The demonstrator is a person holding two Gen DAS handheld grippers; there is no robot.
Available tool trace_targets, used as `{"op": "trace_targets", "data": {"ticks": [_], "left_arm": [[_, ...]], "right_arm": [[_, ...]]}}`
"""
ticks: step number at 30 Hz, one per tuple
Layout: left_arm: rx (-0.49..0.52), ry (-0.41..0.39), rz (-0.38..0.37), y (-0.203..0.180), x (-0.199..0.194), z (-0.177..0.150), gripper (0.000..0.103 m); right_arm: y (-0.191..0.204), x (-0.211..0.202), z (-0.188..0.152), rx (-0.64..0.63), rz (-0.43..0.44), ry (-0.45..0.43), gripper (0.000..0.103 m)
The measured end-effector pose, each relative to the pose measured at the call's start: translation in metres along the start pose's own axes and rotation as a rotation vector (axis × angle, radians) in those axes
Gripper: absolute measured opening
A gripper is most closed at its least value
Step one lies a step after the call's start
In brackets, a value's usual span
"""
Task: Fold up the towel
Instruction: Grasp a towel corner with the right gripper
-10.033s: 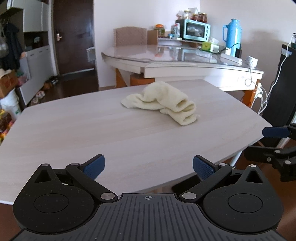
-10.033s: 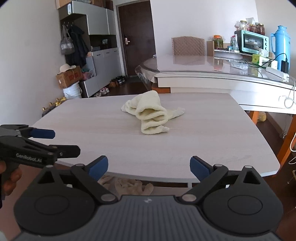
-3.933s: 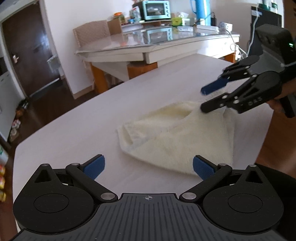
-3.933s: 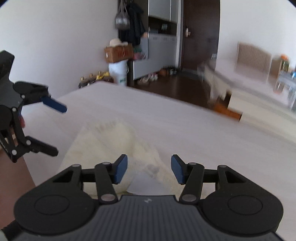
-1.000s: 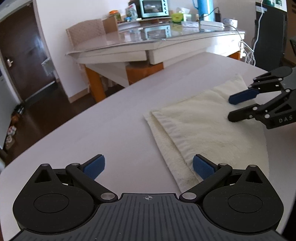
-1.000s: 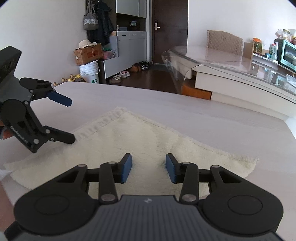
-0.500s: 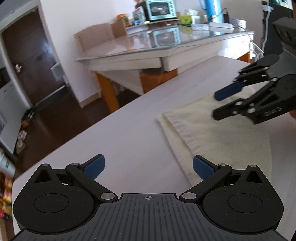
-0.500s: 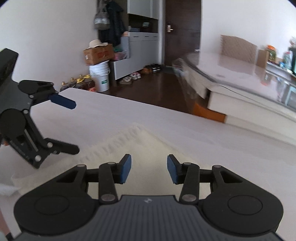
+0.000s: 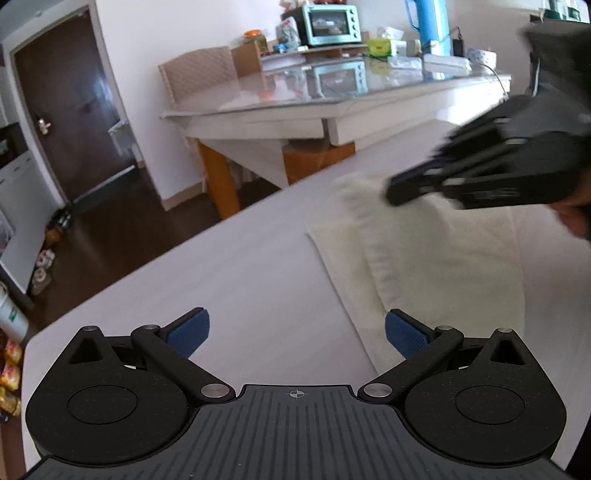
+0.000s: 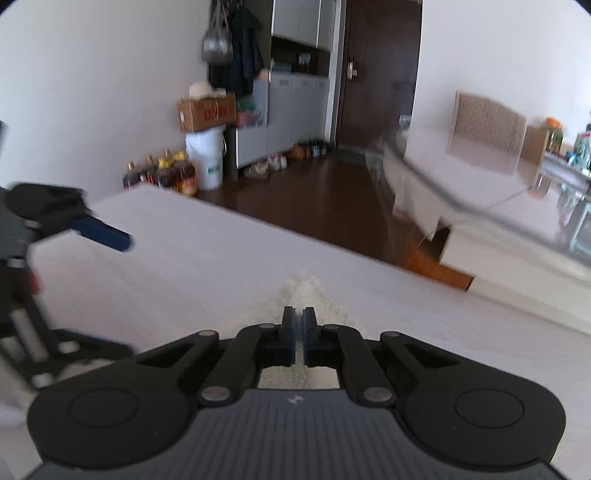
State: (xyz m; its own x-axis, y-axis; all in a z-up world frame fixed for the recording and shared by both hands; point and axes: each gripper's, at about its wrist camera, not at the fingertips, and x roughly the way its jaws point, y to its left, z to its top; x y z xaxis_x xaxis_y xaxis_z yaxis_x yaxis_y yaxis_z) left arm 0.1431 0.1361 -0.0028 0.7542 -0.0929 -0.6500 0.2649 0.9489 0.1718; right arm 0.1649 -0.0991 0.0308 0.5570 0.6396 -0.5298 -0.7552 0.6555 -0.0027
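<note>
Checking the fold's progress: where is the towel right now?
In the left wrist view the towel lies folded on the pale table, at right, under the shut right claw and just ahead of the open left claw.

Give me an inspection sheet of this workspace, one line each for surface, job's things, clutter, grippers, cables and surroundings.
Surface: pale wood-grain table, bare apart from the towel.
Job's things: cream towel lying in two layers at the right of the left wrist view, the upper layer set back from the lower edge.
Clutter: nothing seen on the work table.
Grippers: left gripper open, nothing between its pads; right gripper shut, towel beneath it, whether it pinches cloth cannot be told.
Cables: a cable by the blue flask on the glass-topped table.
Surroundings: toaster oven, chair, dark door, bottles on the floor.
</note>
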Motion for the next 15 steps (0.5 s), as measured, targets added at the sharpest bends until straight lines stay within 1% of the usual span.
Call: {"op": "trace_targets", "data": {"ticks": [2, 4, 7, 8, 10, 11, 12, 13, 15], "left_arm": [[-0.009, -0.013, -0.009, -0.003, 0.004, 0.005, 0.103], [-0.006, -0.019, -0.026, -0.008, 0.008, 0.01, 0.103], [0.023, -0.016, -0.084, -0.021, 0.016, 0.014, 0.103], [0.036, -0.017, -0.119, -0.028, 0.017, 0.015, 0.103], [0.077, -0.015, -0.172, -0.042, 0.019, 0.014, 0.103], [0.105, -0.013, -0.204, -0.051, 0.019, 0.013, 0.103], [0.132, -0.011, -0.231, -0.06, 0.02, 0.013, 0.103], [0.151, -0.01, -0.237, -0.066, 0.02, 0.012, 0.103], [0.177, -0.01, -0.245, -0.076, 0.021, 0.009, 0.103]], "right_arm": [[0.002, -0.019, -0.006, 0.009, 0.012, -0.014, 0.004], [0.008, -0.048, -0.022, 0.022, 0.033, -0.032, 0.004], [0.013, -0.075, -0.046, 0.052, 0.044, -0.022, 0.005], [0.014, -0.079, -0.051, 0.059, 0.044, -0.015, 0.005], [0.014, -0.091, -0.069, 0.086, 0.034, 0.02, 0.007], [0.013, -0.093, -0.073, 0.094, 0.03, 0.026, 0.011], [0.011, -0.098, -0.081, 0.111, 0.028, 0.038, 0.017], [0.009, -0.102, -0.085, 0.121, 0.019, 0.038, 0.021], [0.008, -0.109, -0.09, 0.104, -0.004, 0.028, 0.039]]}}
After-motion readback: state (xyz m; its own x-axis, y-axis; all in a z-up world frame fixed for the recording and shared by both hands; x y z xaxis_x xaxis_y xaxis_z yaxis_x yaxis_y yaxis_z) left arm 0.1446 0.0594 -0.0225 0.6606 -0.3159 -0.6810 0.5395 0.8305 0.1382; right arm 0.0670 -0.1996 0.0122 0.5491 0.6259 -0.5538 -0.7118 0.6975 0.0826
